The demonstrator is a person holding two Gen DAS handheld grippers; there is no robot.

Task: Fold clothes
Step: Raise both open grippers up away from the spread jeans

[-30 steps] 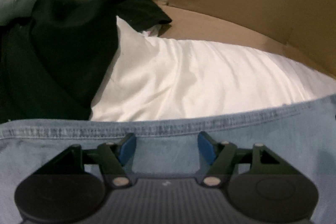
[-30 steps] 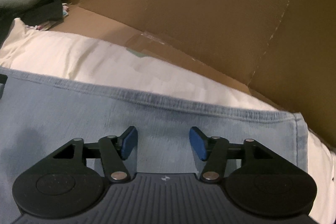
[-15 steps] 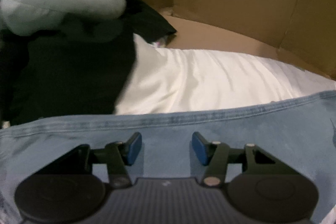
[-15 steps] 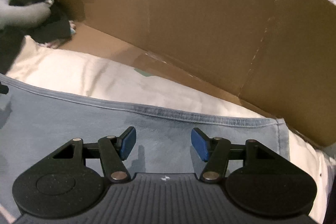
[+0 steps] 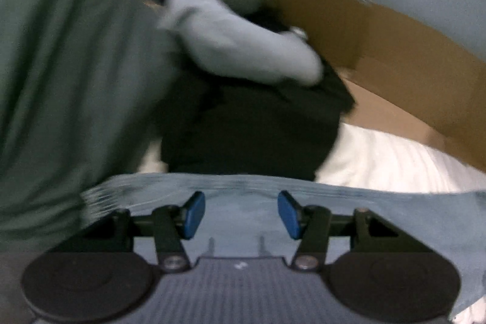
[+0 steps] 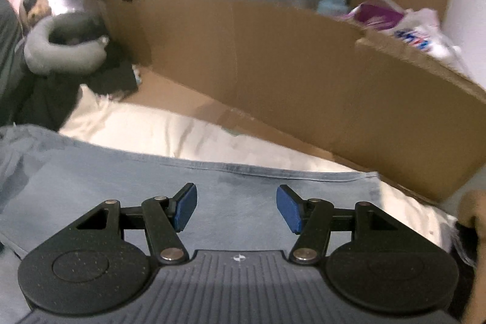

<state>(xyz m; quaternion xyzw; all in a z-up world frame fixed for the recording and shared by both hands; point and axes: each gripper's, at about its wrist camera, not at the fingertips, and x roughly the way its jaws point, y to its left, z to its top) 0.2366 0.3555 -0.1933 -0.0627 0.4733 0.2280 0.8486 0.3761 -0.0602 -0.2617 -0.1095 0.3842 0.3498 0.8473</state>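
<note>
Right wrist view: denim garment's (image 6: 127, 181) hem runs left-right.

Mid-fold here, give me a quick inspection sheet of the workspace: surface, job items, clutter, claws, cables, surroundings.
Surface: white bedding with cardboard sheet propped along its far side.
Job's things: light blue denim garment spread flat beneath both claws; hem edge faces the cardboard.
Clutter: black garment and grey bundled garment piled at left; green cloth close to the left camera, blurred.
Grippers: left claw open, empty; right claw open, empty.
Cables: nothing seen.
Surroundings: blue bottle, purple packaging behind cardboard.
</note>
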